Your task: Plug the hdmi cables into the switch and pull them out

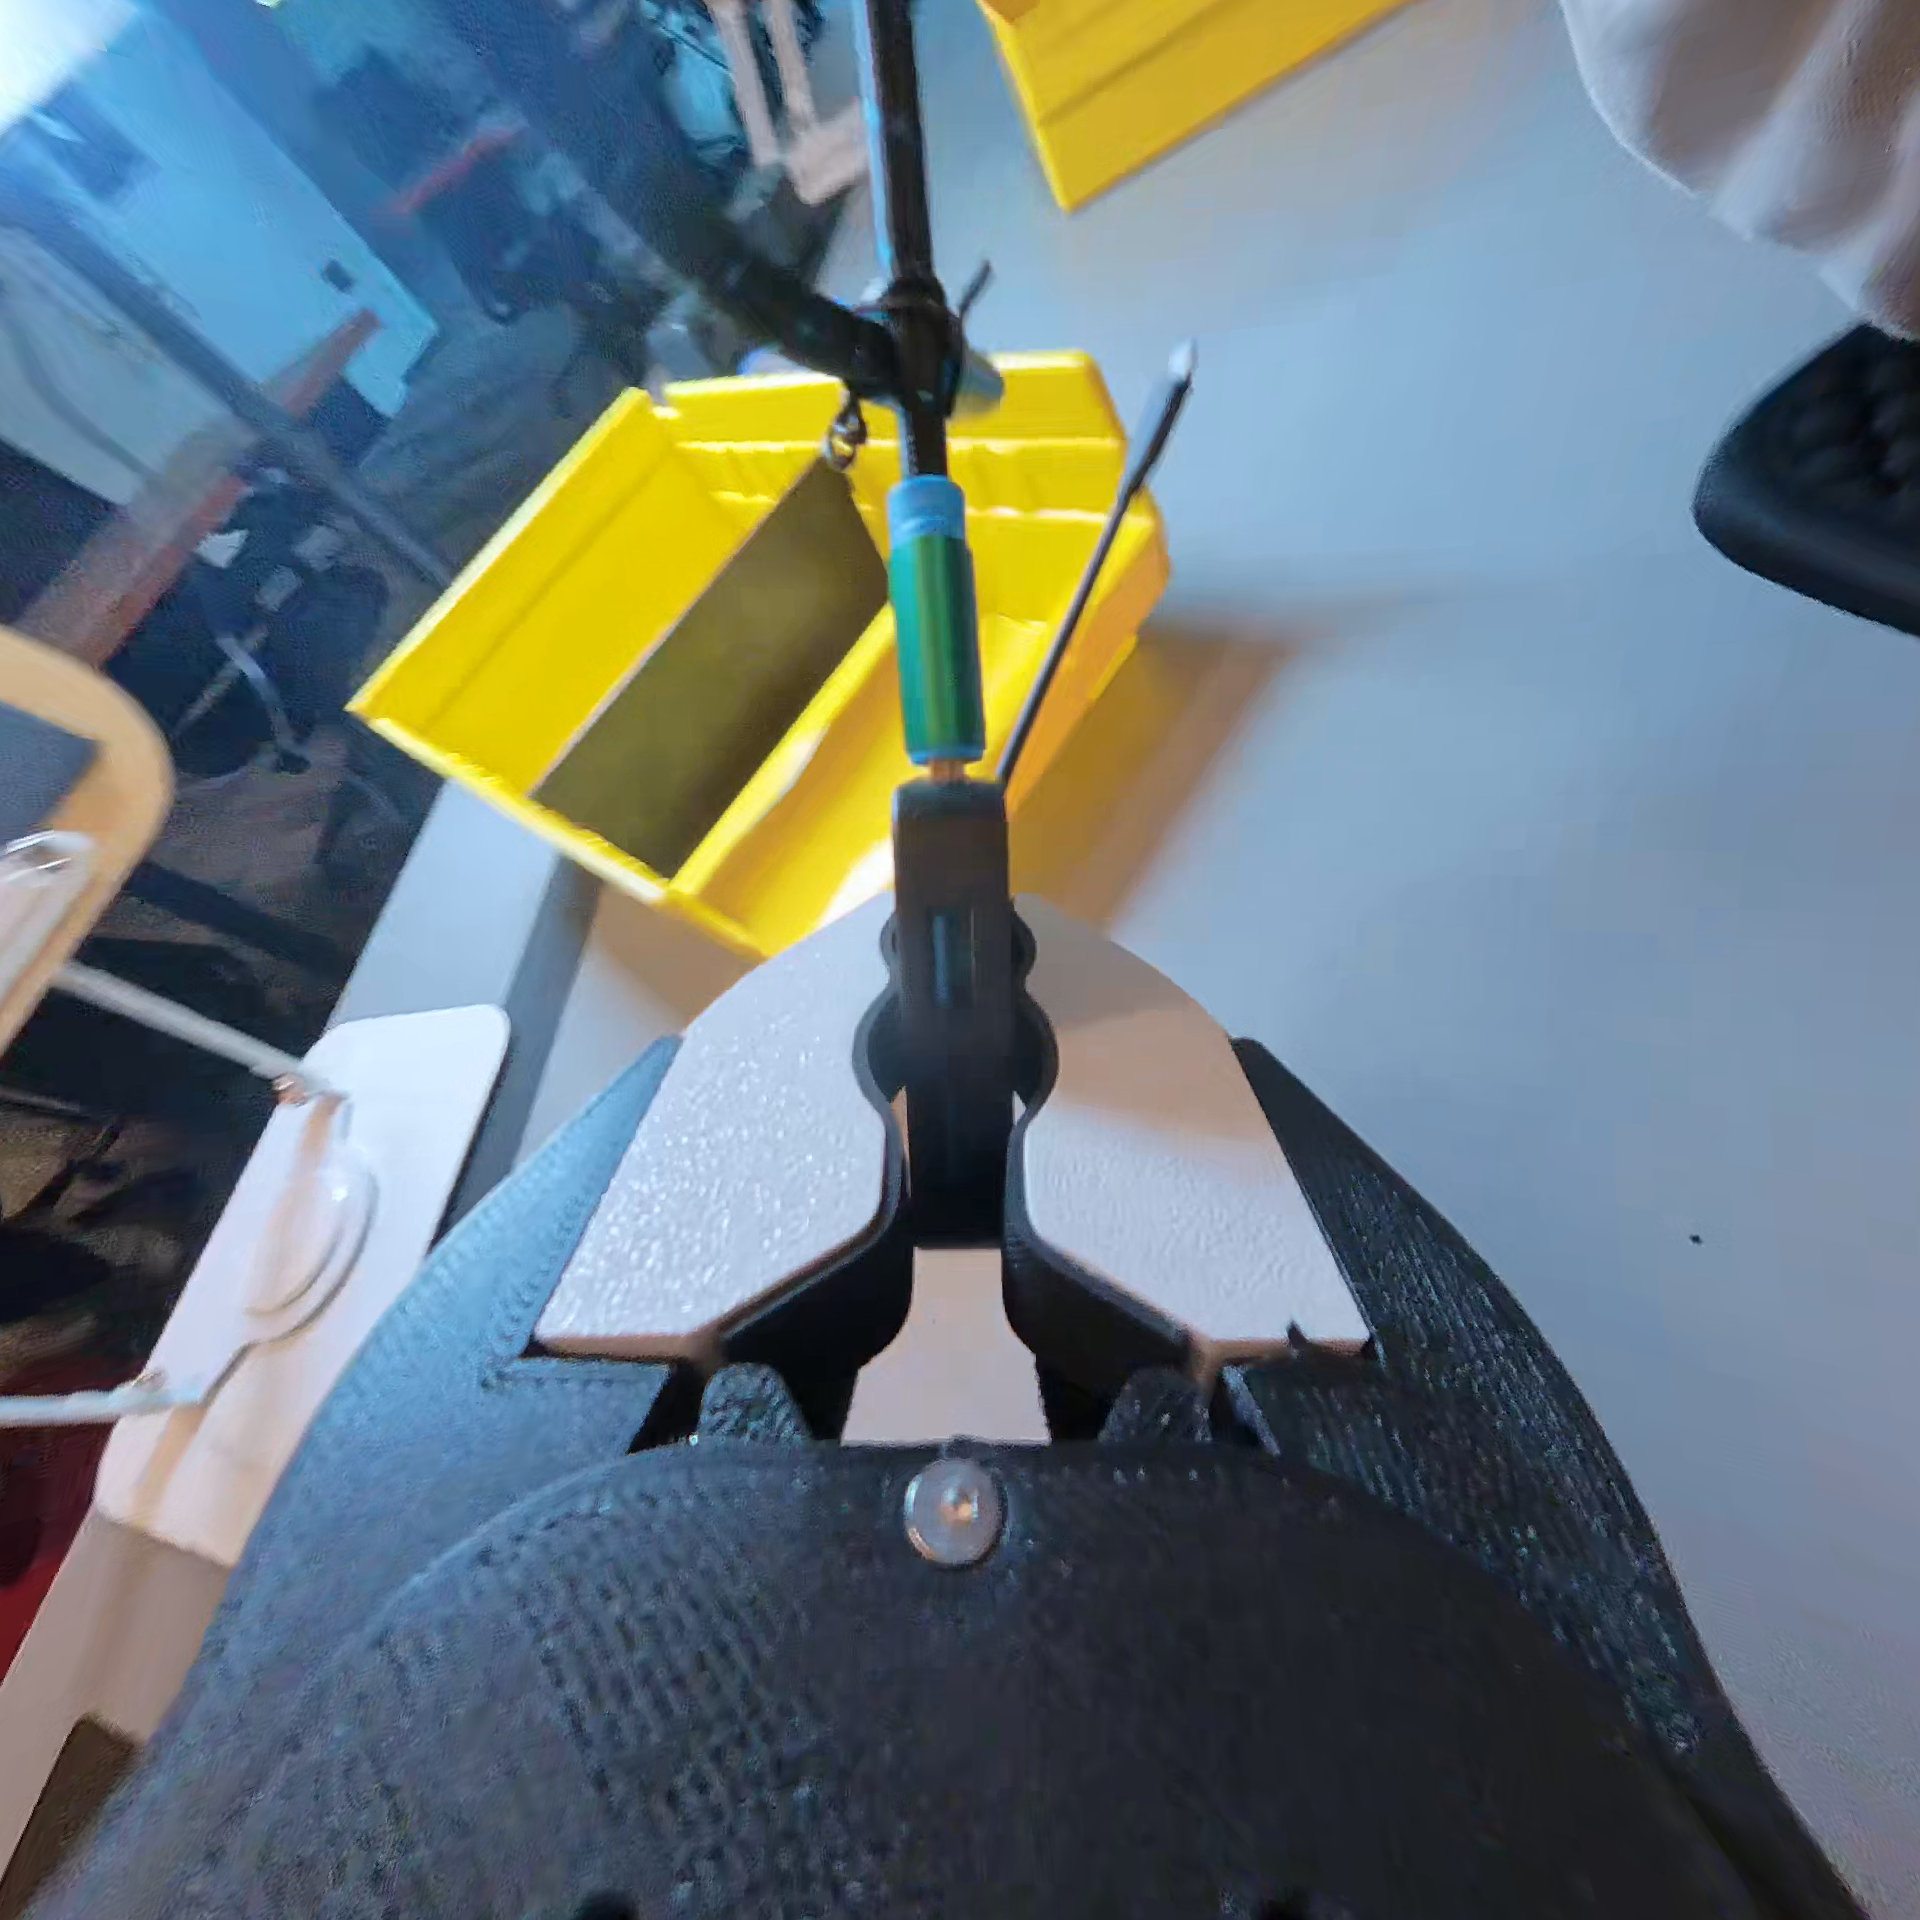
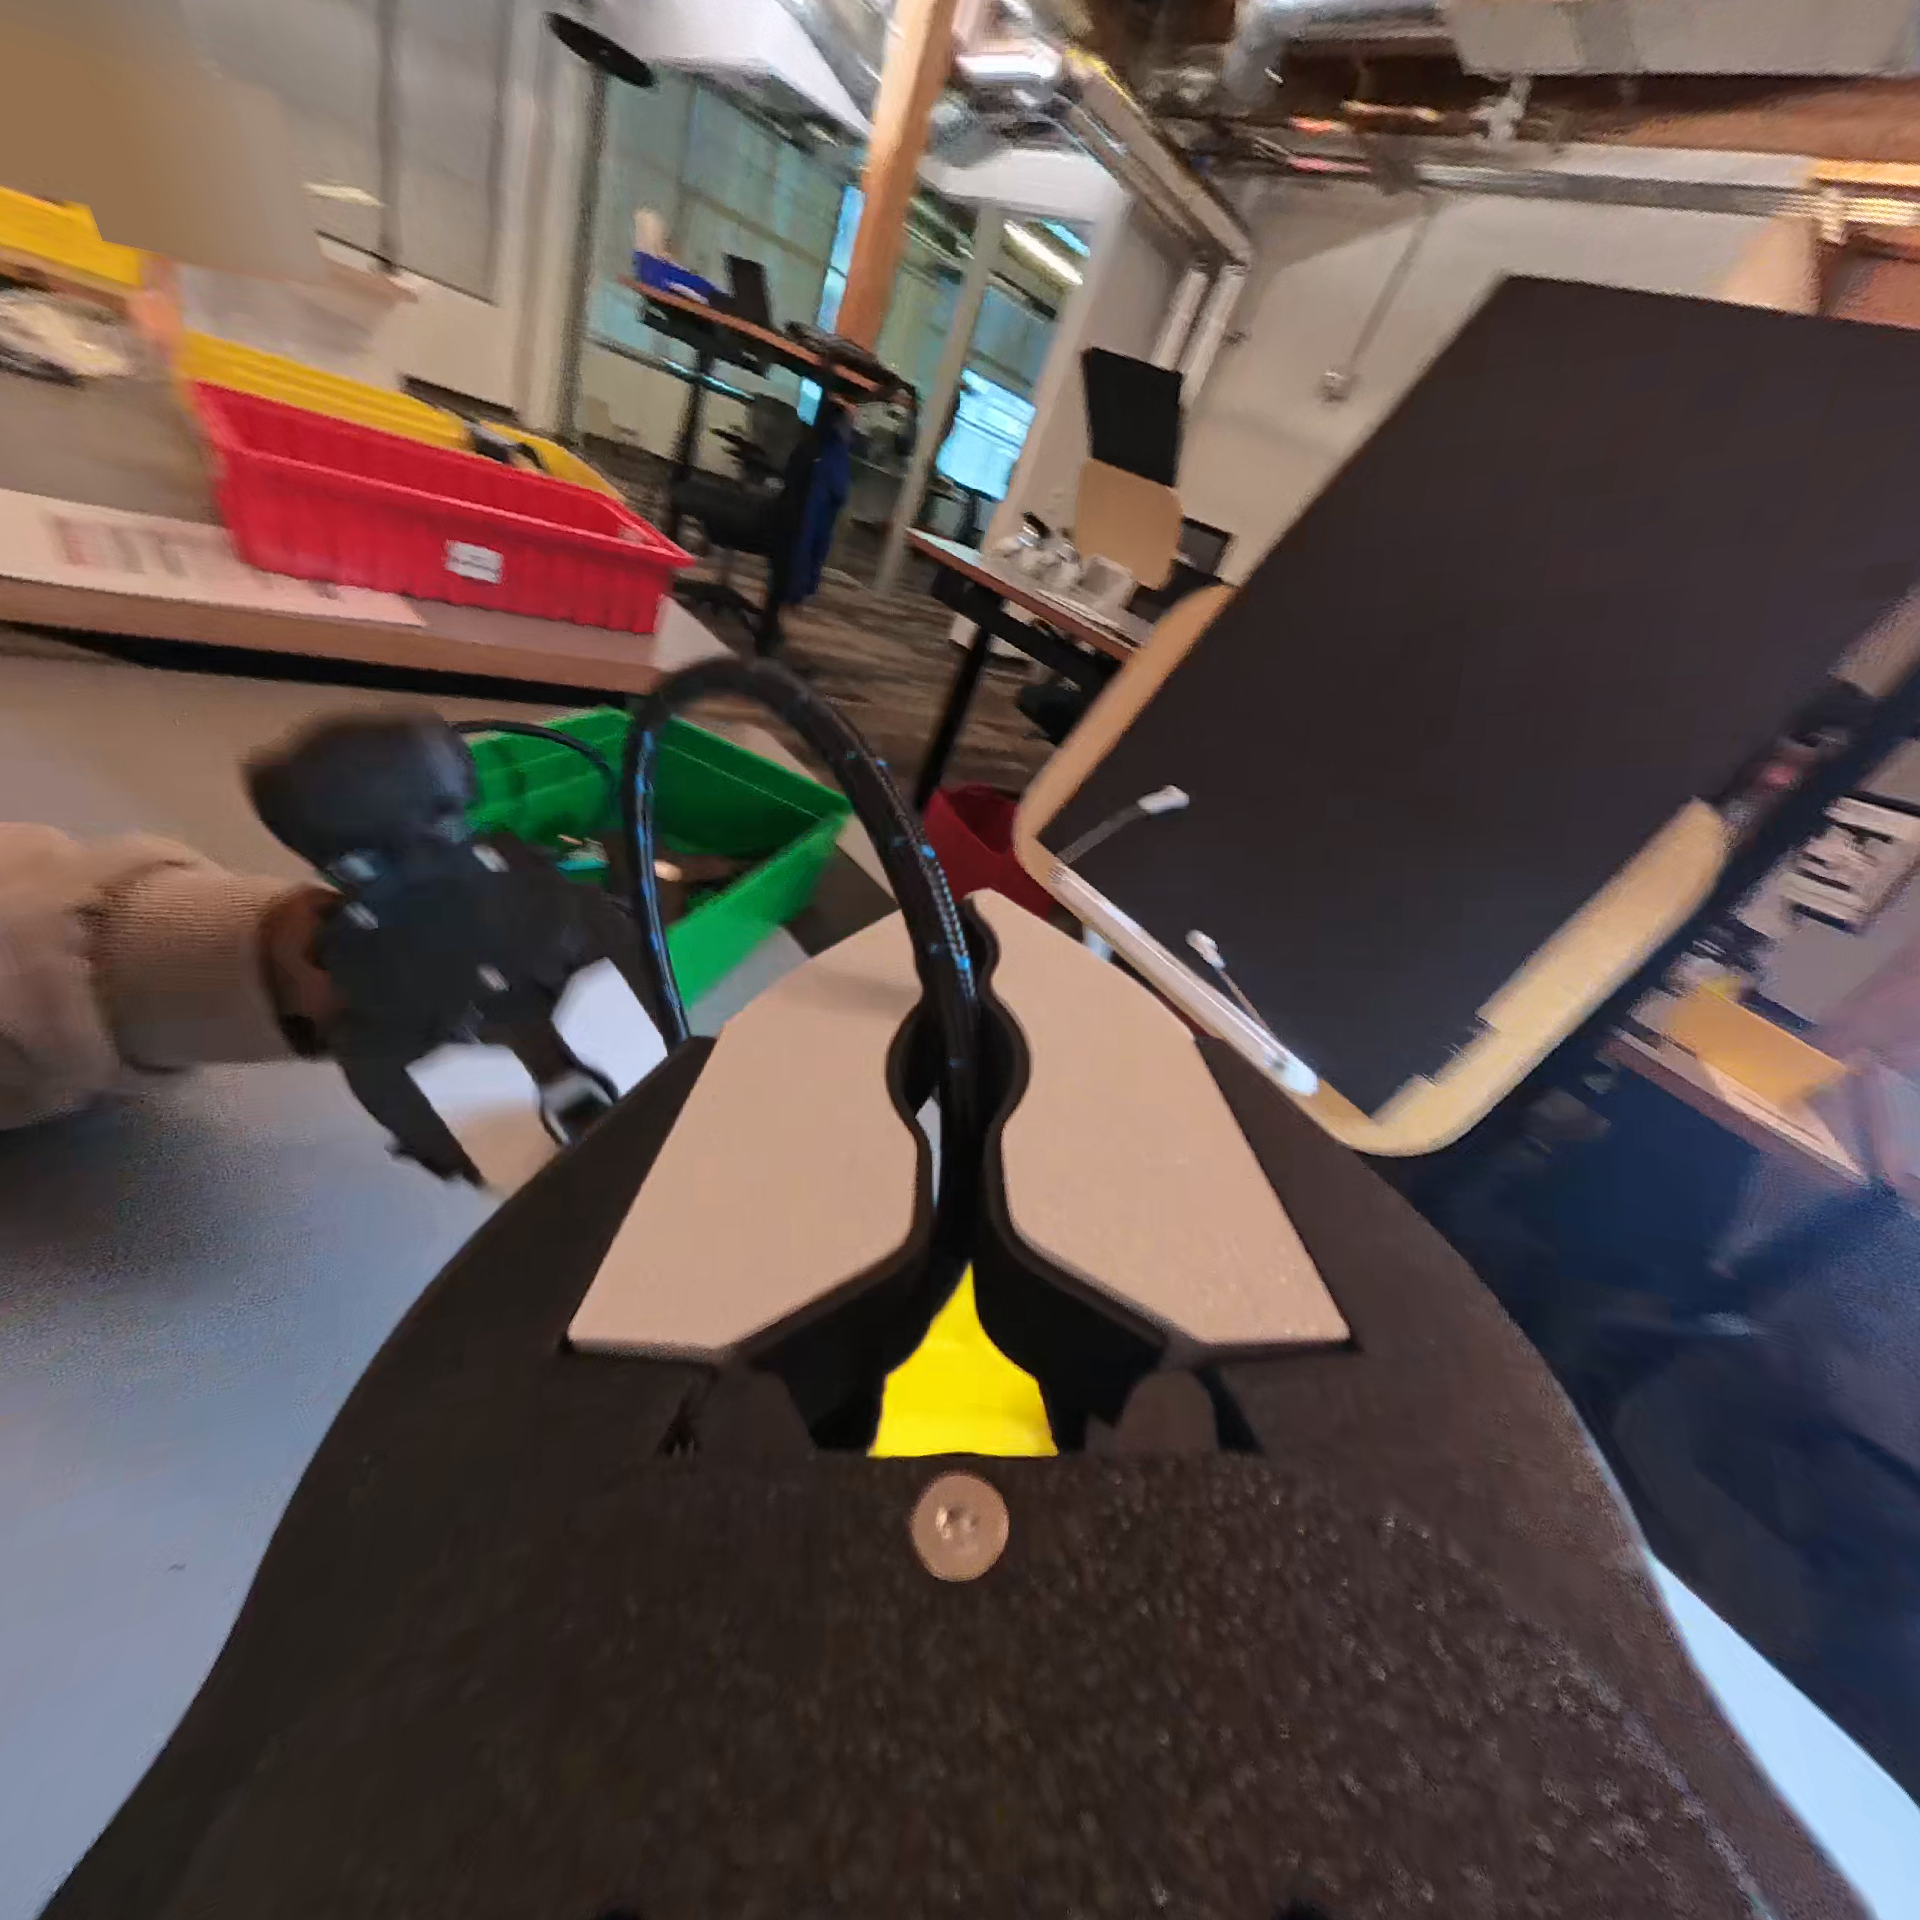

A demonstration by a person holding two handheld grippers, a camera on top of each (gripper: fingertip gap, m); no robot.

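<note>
L fingers (image 1: pixel 954 1049) clamp plug (image 1: pixel 953 935), yellow bin (image 1: pixel 727 665) near table edge (image 1: pixel 540 935)

My left wrist camera sits close behind its fingers, looking steeply down at the tabletop (image 1: pixel 1455 831) edge and yellow bin (image 1: pixel 582 644). My right wrist camera looks level across the room. Both share the tabletop.

Open workshop: parts bins (image 2: pixel 436 520), desks (image 2: pixel 1039 592), exposed ducts (image 2: pixel 1153 145)

No legible txt; red bin (image 2: pixel 436 530) has white label, paper sheet (image 2: pixel 177 556) beside it printed, both blurred.
</note>
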